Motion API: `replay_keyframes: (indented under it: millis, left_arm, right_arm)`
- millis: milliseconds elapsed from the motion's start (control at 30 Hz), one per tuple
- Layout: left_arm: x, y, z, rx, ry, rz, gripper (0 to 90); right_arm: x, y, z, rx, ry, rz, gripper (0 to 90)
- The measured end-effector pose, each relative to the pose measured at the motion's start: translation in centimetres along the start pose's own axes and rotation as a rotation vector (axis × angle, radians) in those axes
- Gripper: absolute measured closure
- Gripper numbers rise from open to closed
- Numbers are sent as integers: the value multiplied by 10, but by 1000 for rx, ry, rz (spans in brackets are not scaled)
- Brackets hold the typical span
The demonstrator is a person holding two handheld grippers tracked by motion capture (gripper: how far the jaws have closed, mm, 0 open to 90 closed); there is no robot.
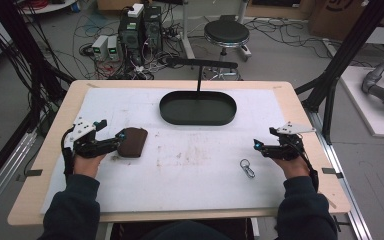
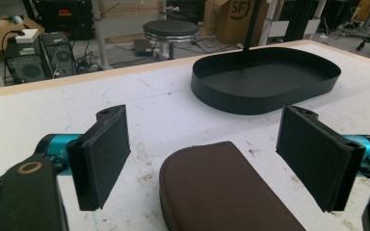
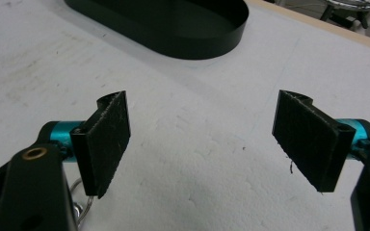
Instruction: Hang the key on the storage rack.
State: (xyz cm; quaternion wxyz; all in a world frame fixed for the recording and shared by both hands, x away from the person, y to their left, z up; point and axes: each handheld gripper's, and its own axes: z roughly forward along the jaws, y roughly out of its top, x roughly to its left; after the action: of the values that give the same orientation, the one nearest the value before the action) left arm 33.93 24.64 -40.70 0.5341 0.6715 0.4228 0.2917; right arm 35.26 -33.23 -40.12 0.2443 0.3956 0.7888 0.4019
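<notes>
Jaws on both our grippers stand wide apart, clamped on nothing. We hold the left gripper at the left of the high view, its tips right at the near edge of the pouch, a brown zipped case lying flat on the white surface. In the left gripper view the pouch sits low in the middle of the frame, between the two black pads and a little beyond them, touching neither as far as we can tell. Our right gripper hovers at the right of the high view, pointing toward the middle, with bare surface between its pads in its own view. A metal clip lies just beside it, toward the bottom of the frame; in the right gripper view its loop peeks out at the lower left. A black oval tray rests in the upper middle, well apart from both grippers.
</notes>
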Motion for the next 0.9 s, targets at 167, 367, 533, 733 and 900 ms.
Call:
replay_keyframes:
  millis: [167, 367, 533, 733, 900]
  left_arm:
    - [2, 0, 2, -11, 2, -26, 196]
    - [3, -1, 5, -2, 8, -30, 197]
    - [2, 0, 2, -7, 10, -8, 205]
    - [1, -1, 0, -9, 7, -13, 206]
    - [0, -1, 3, 6, 4, -5, 215]
  right_arm:
    - [3, -5, -1, 19, 24, -29, 214]
    - [1, -8, -2, 22, 53, -49, 260]
    - [6, -10, 0, 44, 130, -89, 353]
    - [12, -13, 1, 82, 250, -105, 505]
    - [17, -15, 9, 134, 361, -109, 584]
